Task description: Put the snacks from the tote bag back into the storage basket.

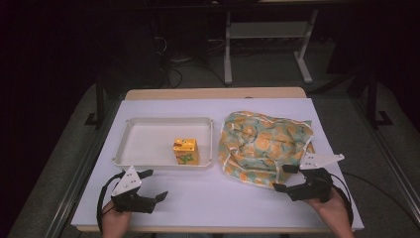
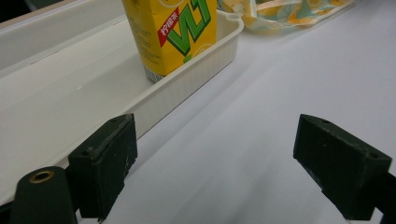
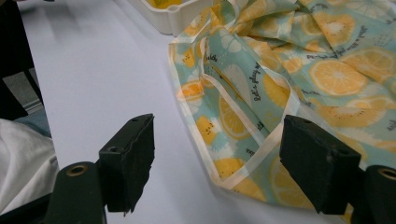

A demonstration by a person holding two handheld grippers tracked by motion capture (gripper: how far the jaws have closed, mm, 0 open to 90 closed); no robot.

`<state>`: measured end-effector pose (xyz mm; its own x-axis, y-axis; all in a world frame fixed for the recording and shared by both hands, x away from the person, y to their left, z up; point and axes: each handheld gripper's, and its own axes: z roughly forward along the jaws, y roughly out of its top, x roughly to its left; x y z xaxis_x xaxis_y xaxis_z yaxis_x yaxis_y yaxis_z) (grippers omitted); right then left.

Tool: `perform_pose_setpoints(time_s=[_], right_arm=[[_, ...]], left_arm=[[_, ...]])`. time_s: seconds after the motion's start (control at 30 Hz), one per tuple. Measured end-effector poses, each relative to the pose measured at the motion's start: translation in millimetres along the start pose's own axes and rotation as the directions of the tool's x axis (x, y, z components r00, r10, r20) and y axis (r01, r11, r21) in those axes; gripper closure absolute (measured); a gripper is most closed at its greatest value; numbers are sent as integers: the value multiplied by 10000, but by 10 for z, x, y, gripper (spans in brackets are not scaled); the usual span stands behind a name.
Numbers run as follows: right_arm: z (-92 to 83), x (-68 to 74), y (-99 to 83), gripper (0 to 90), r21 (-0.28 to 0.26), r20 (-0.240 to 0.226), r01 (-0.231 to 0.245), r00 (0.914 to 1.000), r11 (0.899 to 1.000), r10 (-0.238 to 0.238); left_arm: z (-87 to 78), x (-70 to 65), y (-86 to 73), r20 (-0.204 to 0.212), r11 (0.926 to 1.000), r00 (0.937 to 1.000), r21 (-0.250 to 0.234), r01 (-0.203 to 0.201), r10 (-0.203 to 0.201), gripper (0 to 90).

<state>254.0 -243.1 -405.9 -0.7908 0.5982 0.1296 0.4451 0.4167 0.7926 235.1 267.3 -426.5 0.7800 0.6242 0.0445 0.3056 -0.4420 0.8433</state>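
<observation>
Two hands come in at the near edge of the desk, one per gripper. The left hand holds the left gripper just in front of the tray's near left corner; its two black fingers stand wide apart with nothing between them, only bare white desk top. From the left gripper view one finger sits right beside the tray's near wall, though whether it touches cannot be told. The right hand holds the right gripper to the right of the tray, at the near edge of the cloth; its two fingers are also spread apart and grip nothing. In the right gripper view the cloth's pale hemmed border lies on the desk between them, and one finger hangs over the printed fabric. One white rectangular tray lies on the left half of the desk. One carton, yellow with green lettering, stands upright inside the tray, near the tray's right end and close to its near wall. One crumpled cloth, pale green with orange and lemon slices printed on it, lies just right of the tray, its left edge beside the tray's right rim. Each gripper carries one grey three-cornered plate on top.
</observation>
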Motion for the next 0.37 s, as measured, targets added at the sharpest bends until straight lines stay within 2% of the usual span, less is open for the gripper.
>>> perform_pose_setpoints(time_s=[0.17,0.37], right_arm=[[-24,52,-117,258,-60,42,-7,10000,10000,7],[5,47,-123,257,-45,235,145,9996,9999,-144]], left_arm=[[28,13,-1,-17,9998,9999,131,116,-116,133],[36,16,-2,-6,9998,9999,82,171,-171,133]])
